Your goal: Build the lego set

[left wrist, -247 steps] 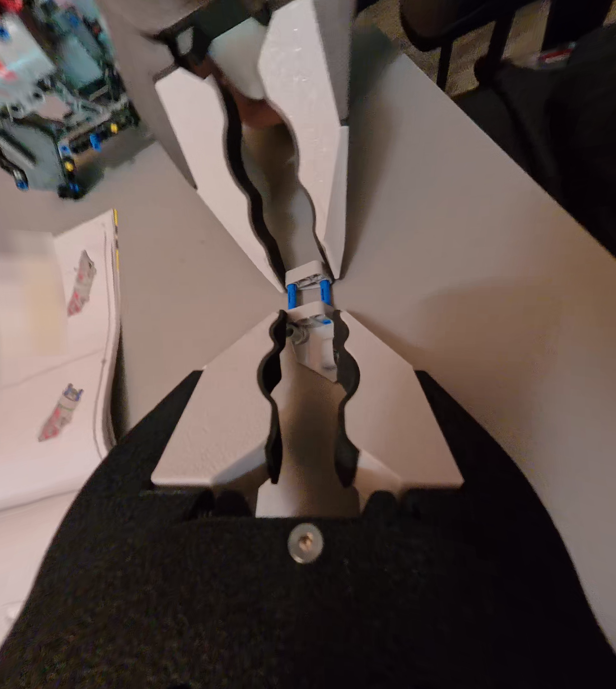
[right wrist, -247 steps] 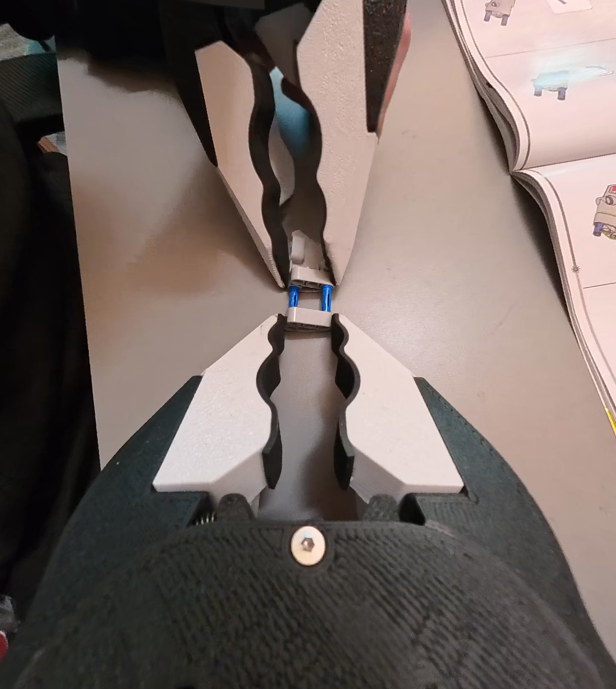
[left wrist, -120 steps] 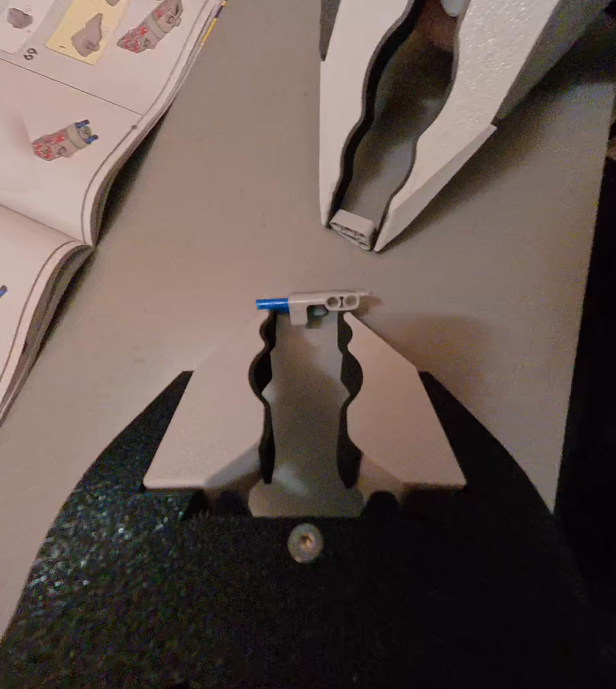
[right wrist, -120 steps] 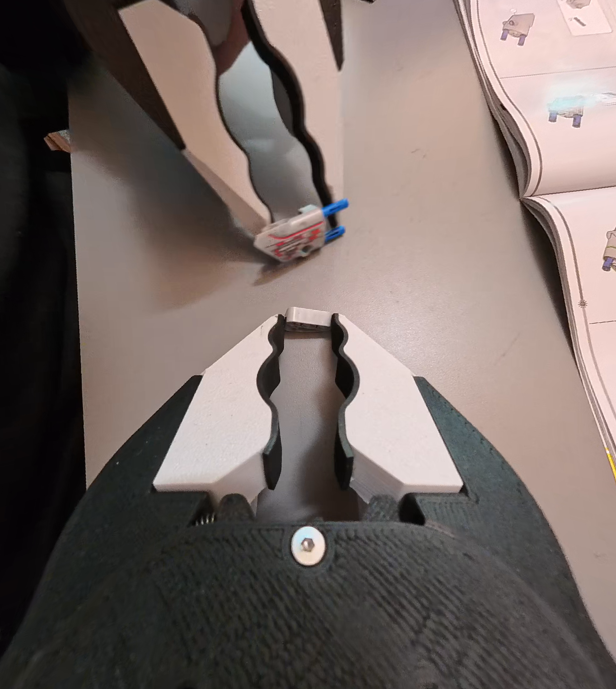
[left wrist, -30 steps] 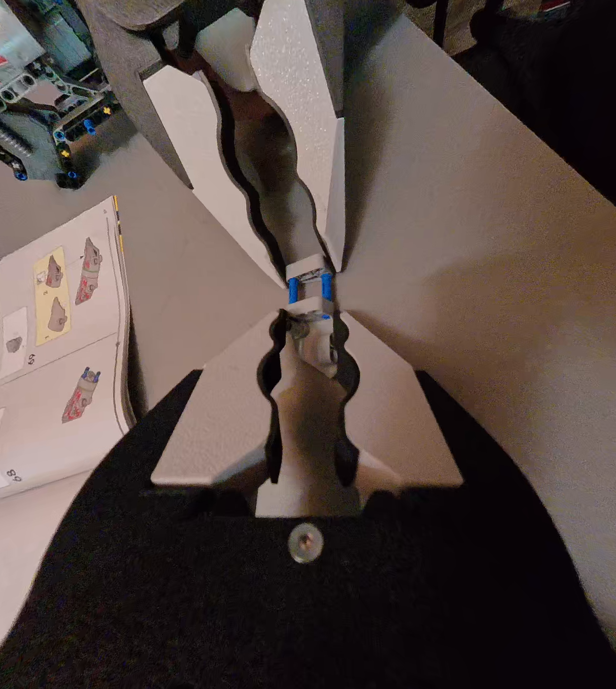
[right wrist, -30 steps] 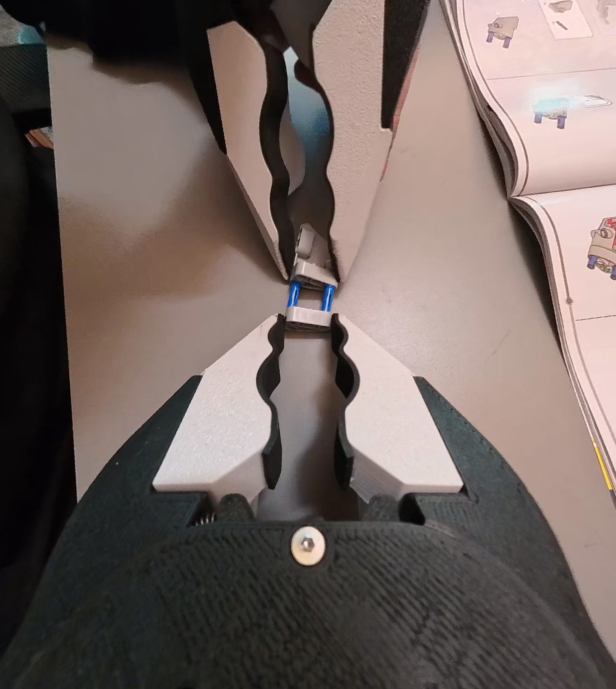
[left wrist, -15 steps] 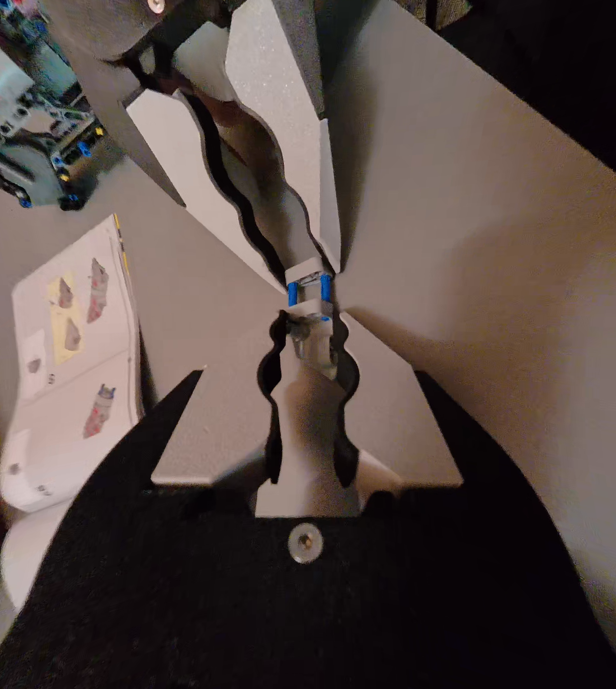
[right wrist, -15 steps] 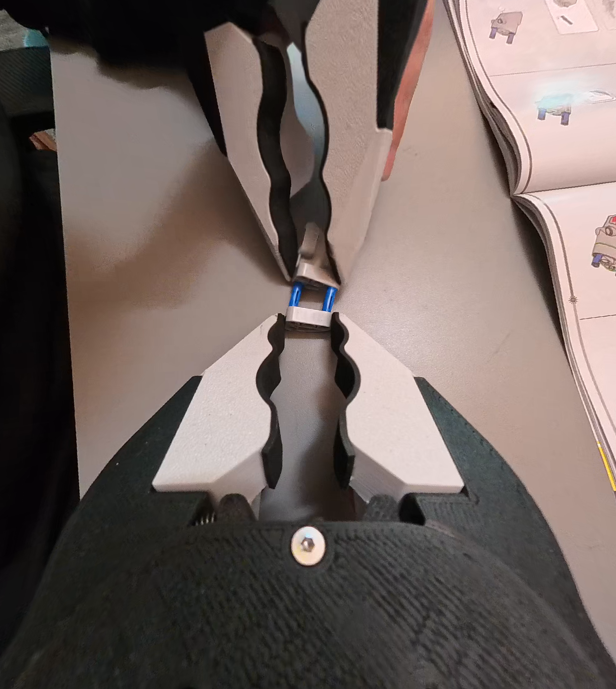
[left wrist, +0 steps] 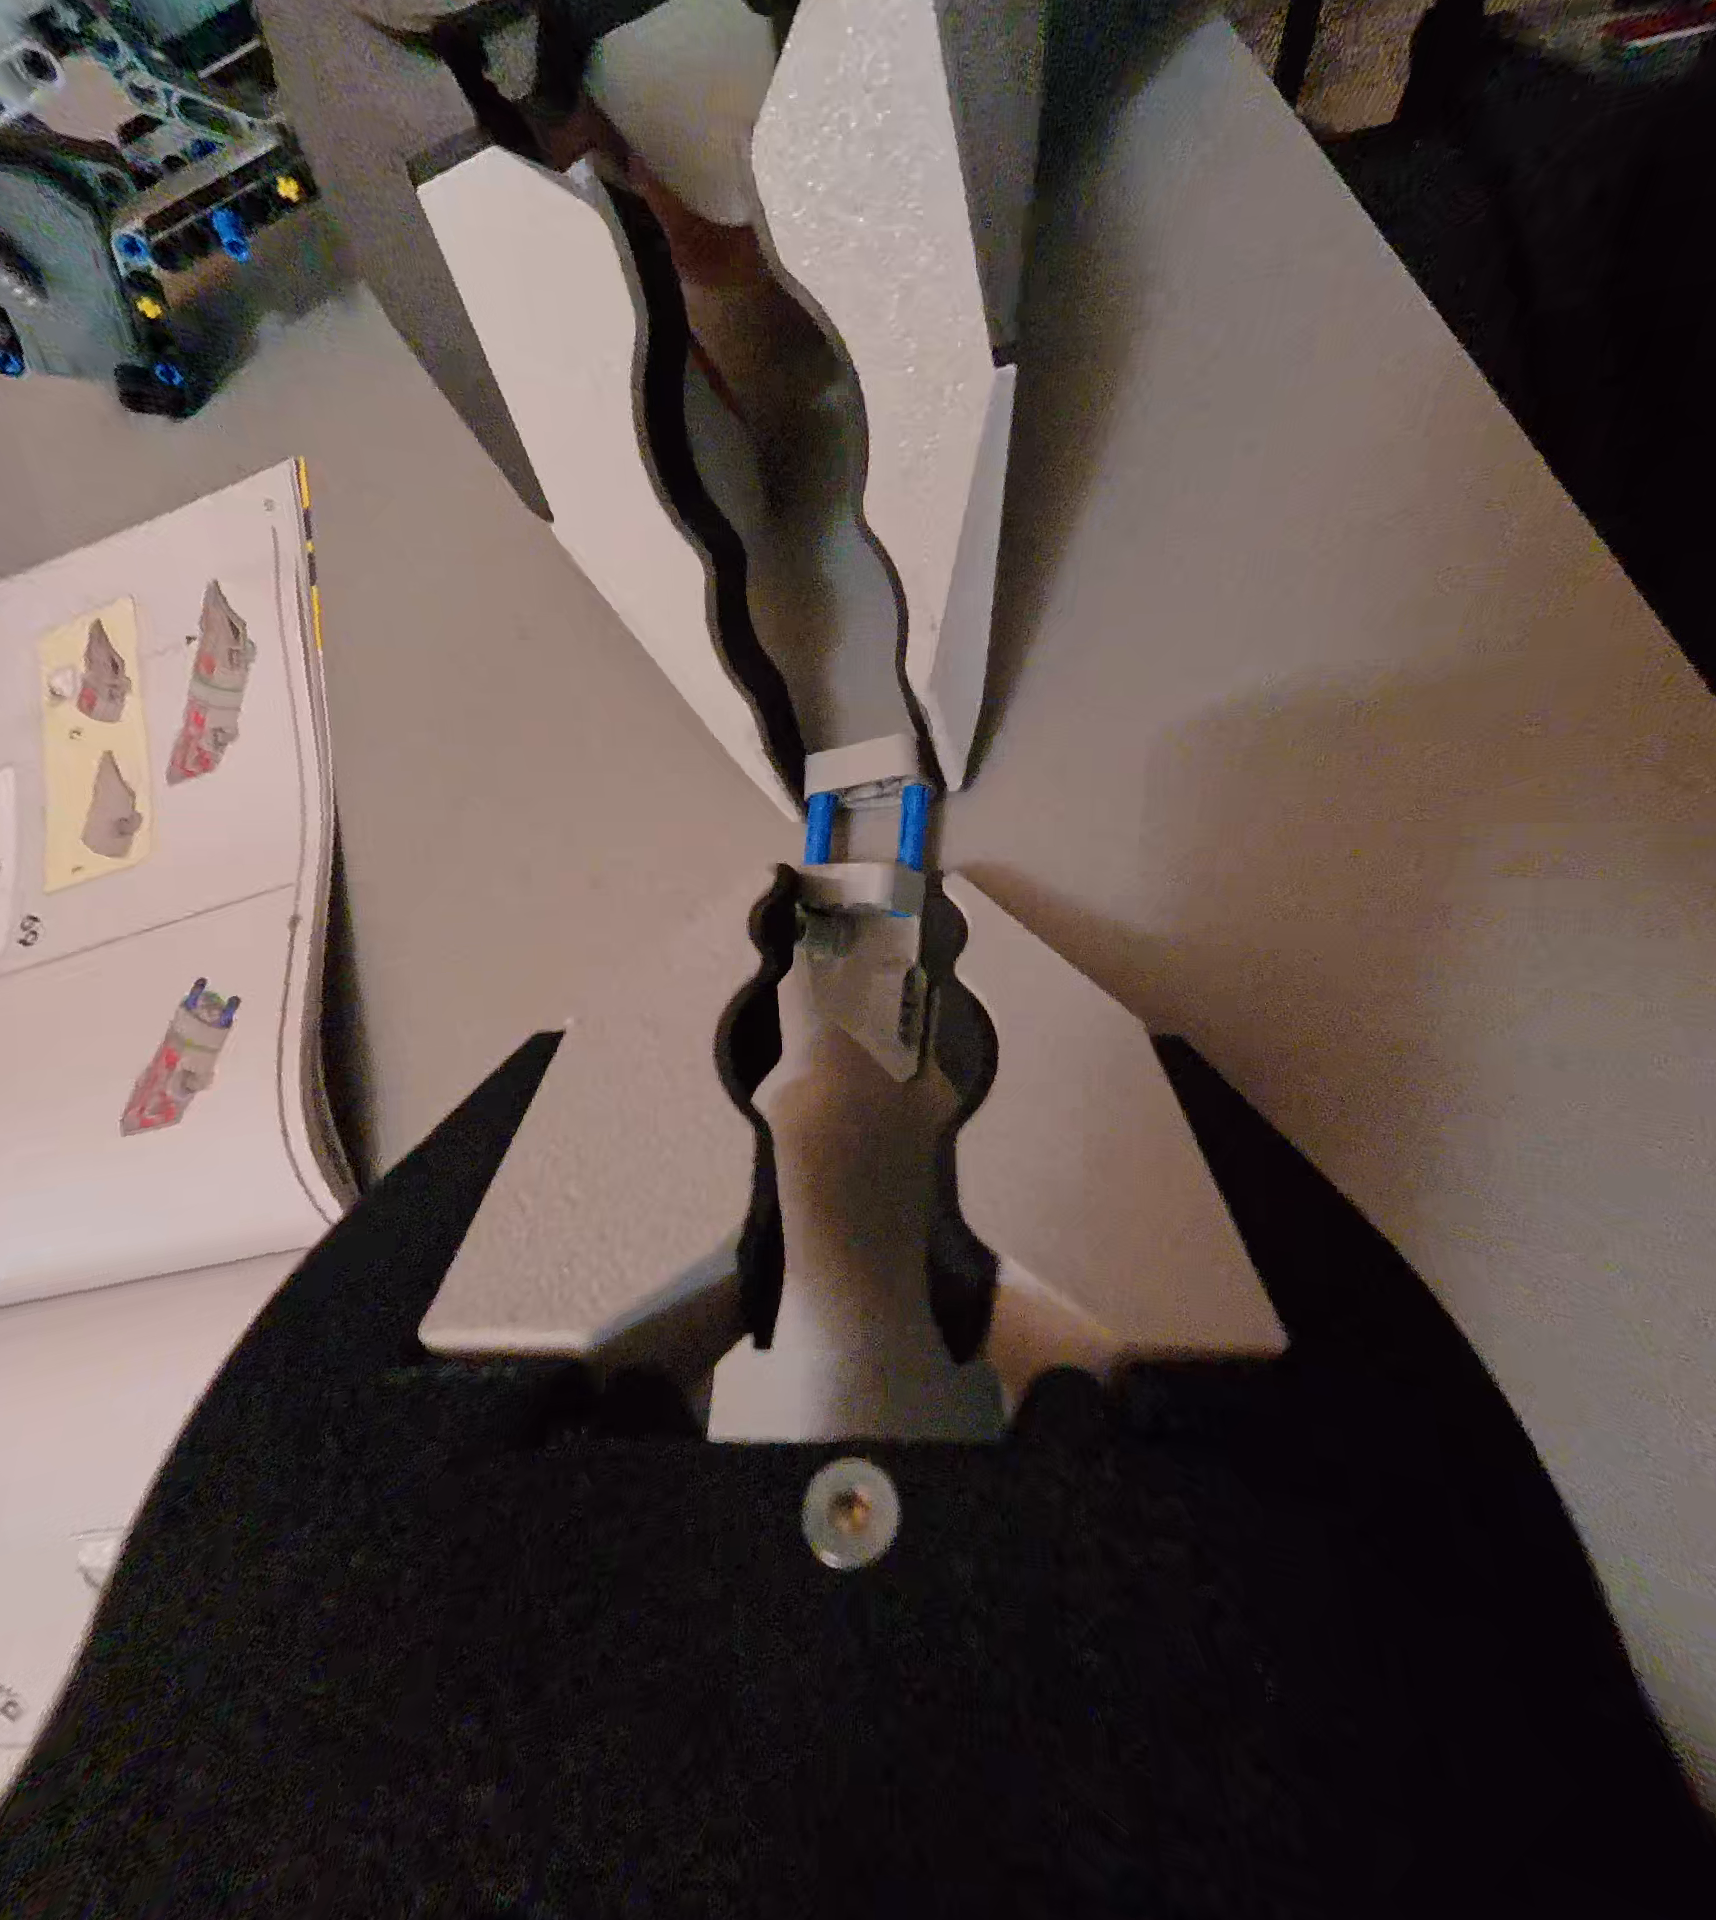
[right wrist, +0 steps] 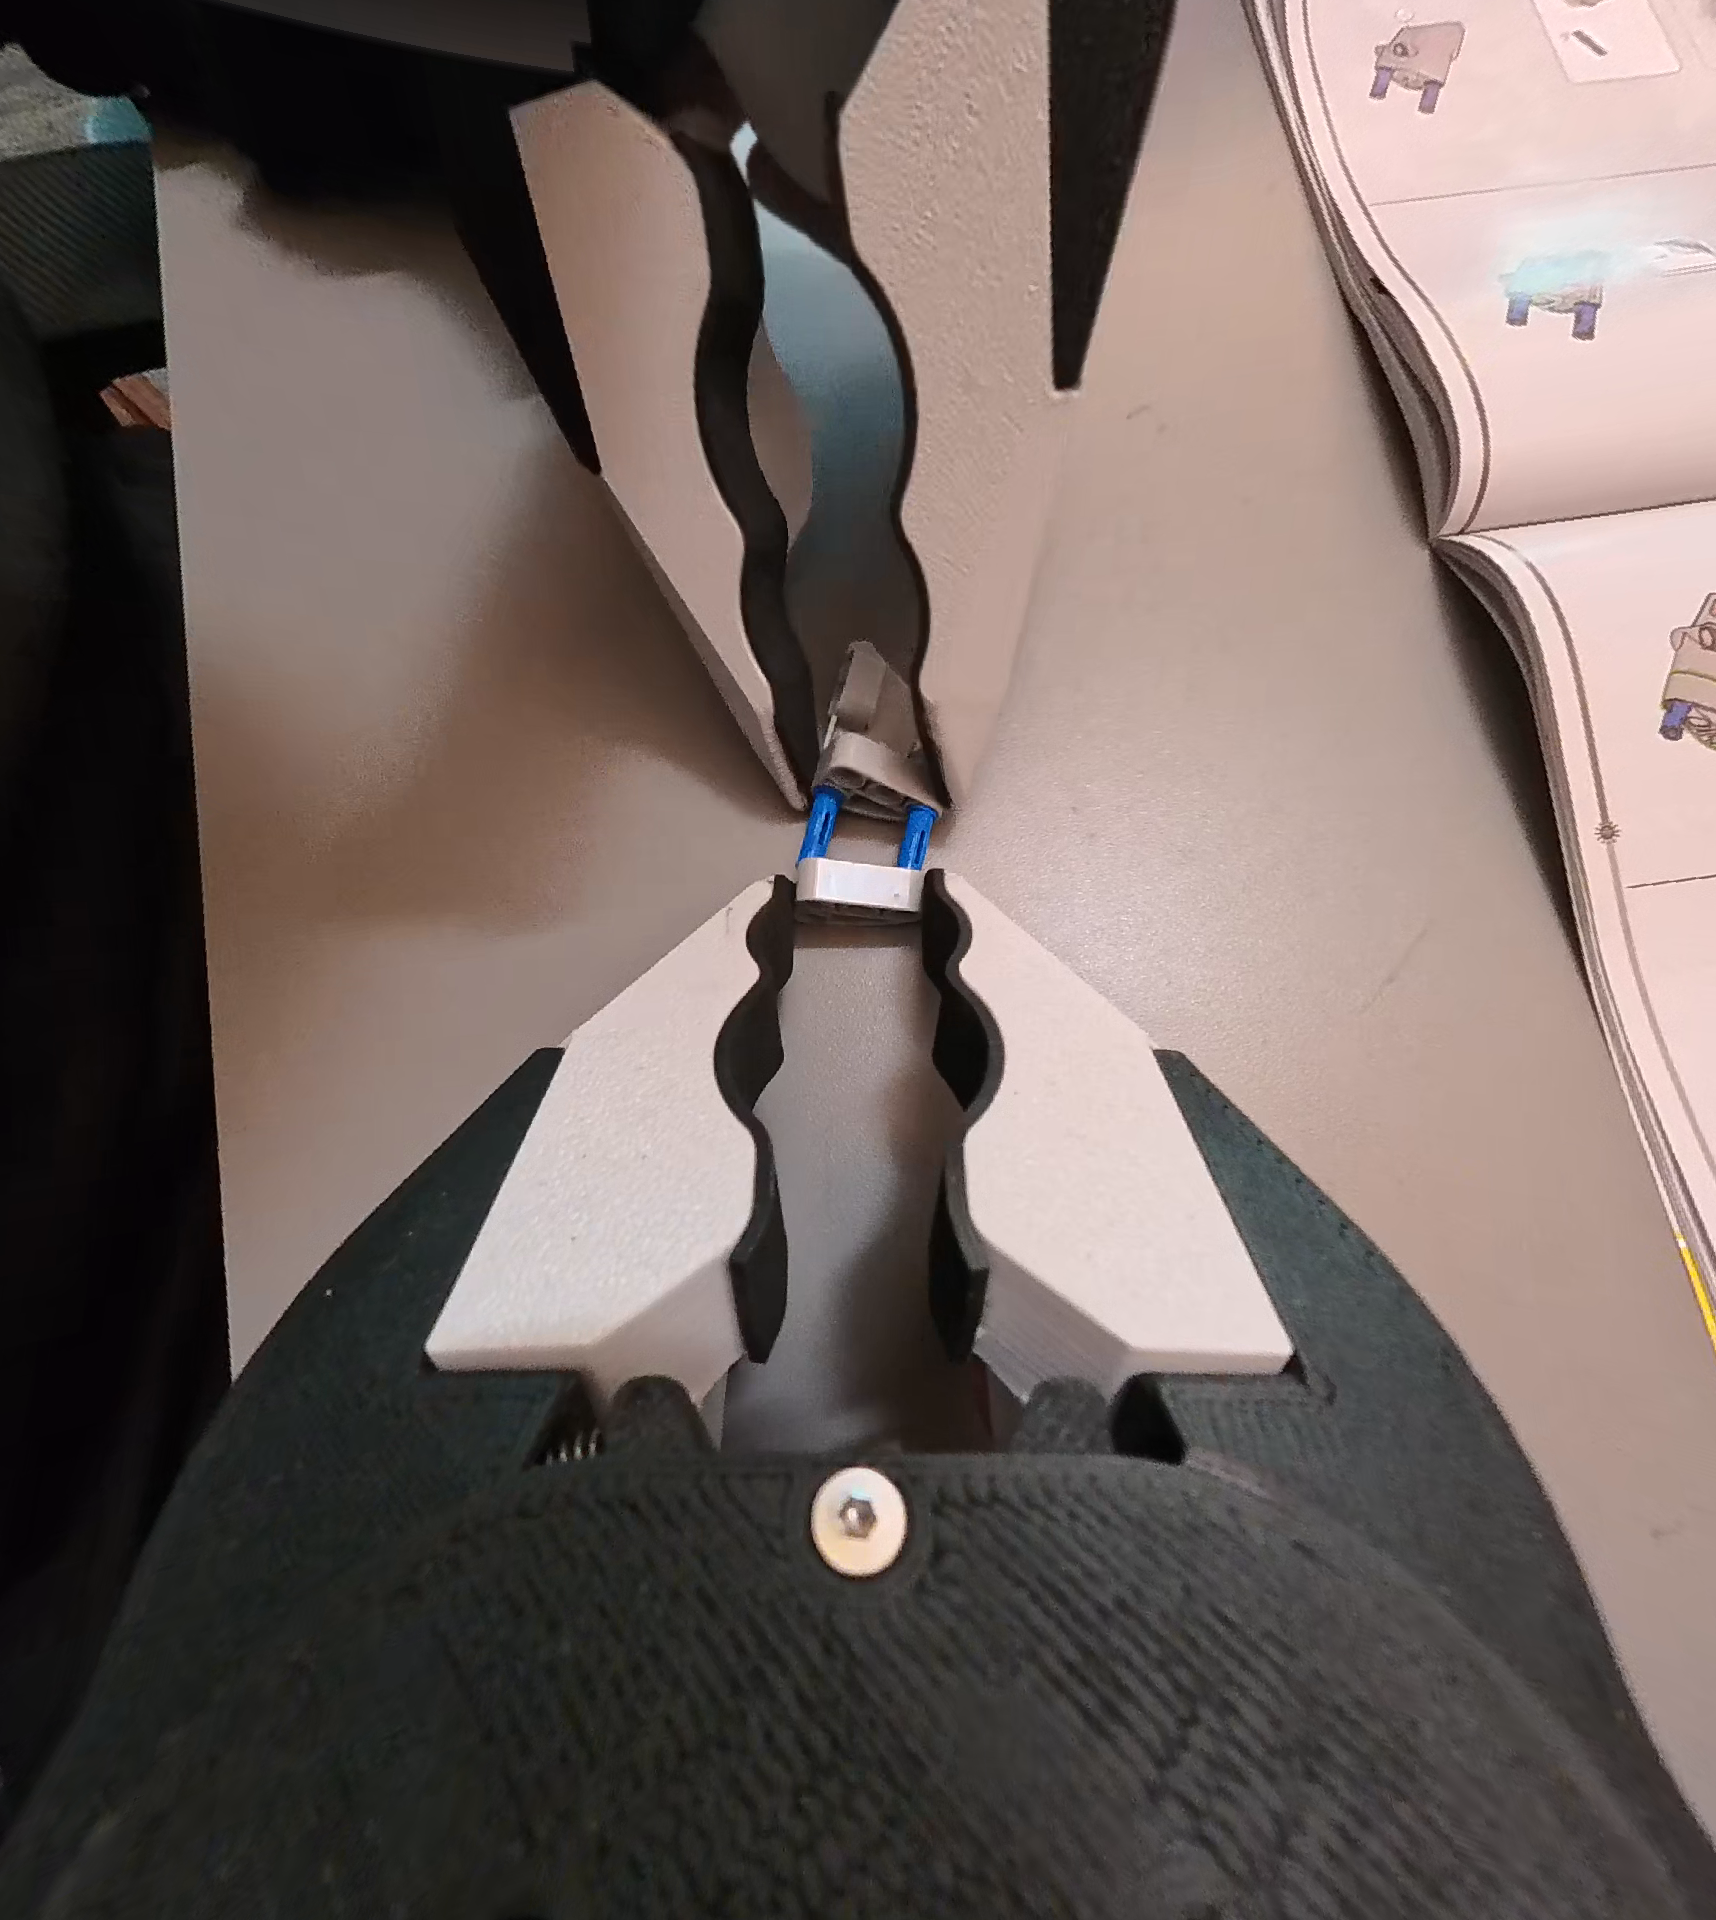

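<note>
Barely closer since a second ago: left tongs [left wrist: 859, 894] grip the panel piece [left wrist: 869, 977], right tongs [right wrist: 854, 883] clamp the grey beam [right wrist: 852, 860]; blue pins [right wrist: 869, 828] need pressing home.

**Two grippers tip to tip at frame centre**

In the left wrist view, the left gripper [left wrist: 859, 883] rises from the bottom, the right gripper [left wrist: 869, 774] descends from the top; the pins [left wrist: 864, 831] bridge the pieces each clamps. The instruction booklet [left wrist: 116, 883] lies on the table [left wrist: 1353, 831] at left, the partly built model [left wrist: 95, 197] at upper left.
</note>
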A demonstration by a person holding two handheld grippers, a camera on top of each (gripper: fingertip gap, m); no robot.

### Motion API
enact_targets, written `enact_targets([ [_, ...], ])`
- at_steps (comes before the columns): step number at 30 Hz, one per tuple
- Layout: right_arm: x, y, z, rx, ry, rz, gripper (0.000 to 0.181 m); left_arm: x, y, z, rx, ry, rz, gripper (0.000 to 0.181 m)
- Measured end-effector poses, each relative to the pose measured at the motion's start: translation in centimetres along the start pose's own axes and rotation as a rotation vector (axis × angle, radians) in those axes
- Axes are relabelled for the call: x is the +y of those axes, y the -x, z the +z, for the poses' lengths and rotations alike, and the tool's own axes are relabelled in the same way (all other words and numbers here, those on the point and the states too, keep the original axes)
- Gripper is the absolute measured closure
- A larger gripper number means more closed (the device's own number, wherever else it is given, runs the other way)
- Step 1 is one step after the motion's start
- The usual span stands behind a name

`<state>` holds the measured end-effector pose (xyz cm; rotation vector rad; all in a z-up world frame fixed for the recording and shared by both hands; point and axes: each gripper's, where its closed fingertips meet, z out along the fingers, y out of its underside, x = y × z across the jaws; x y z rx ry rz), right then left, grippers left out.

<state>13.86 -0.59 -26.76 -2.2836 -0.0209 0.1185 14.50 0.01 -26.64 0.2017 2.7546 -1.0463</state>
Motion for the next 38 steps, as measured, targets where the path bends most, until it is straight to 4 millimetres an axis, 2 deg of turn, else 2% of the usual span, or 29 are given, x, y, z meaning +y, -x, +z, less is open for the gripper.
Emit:
enact_targets([
  [4, 0.0, 0.0, 0.0, 0.003, -0.001, -0.003, 0.157, -0.5, -0.2, 0.5, 0.014, -0.012, -0.064, 0.162],
  [7, 0.0, 0.0, 0.0, -0.010, -0.003, 0.011, 0.157, -0.6, -0.3, 0.6, 0.004, -0.020, -0.011, 0.162],
  [13, -0.1, 0.1, 0.1, -0.013, -0.002, 0.000, 0.157, -1.1, -0.1, -0.5, 0.084, -0.119, -0.145, 0.146],
  [14, -0.1, 0.1, 0.1, -0.015, -0.002, 0.002, 0.157, -1.2, 0.2, -0.8, 0.081, -0.133, -0.167, 0.151],
  [16, -0.1, 0.0, 0.1, -0.018, -0.002, 0.006, 0.157, -1.4, 0.0, -1.6, 0.107, -0.160, -0.147, 0.177],
  [17, -0.1, 0.0, 0.1, -0.018, -0.002, 0.005, 0.157, -1.5, -0.3, -1.9, 0.116, -0.159, -0.116, 0.180],
  [19, -0.1, 0.0, 0.1, -0.016, -0.002, 0.003, 0.157, -1.4, -0.8, -1.9, 0.111, -0.118, -0.060, 0.171],
  [22, -0.1, 0.0, 0.1, -0.023, -0.003, 0.012, 0.157, -1.5, -1.2, -0.9, 0.079, -0.068, -0.004, 0.175],
  [23, -0.1, 0.0, 0.1, -0.027, -0.004, 0.016, 0.157, -1.3, -1.3, -0.6, 0.071, -0.040, 0.016, 0.181],
  [29, -0.1, 0.0, 0.1, -0.026, -0.003, 0.017, 0.157, -0.8, -1.3, 0.3, -0.023, 0.075, 0.106, 0.181],
  [32, -0.2, 0.0, 0.1, -0.033, -0.005, 0.024, 0.157, -0.8, -1.1, 0.0, -0.021, 0.072, 0.086, 0.181],
  [35, -0.2, 0.0, 0.1, -0.032, -0.005, 0.022, 0.157, -1.7, -0.8, -0.8, 0.000, -0.005, 0.028, 0.181],
  [38, -0.2, 0.1, 0.1, -0.024, -0.004, 0.010, 0.157, -0.9, -0.8, -1.6, 0.013, 0.034, 0.032, 0.181],
])
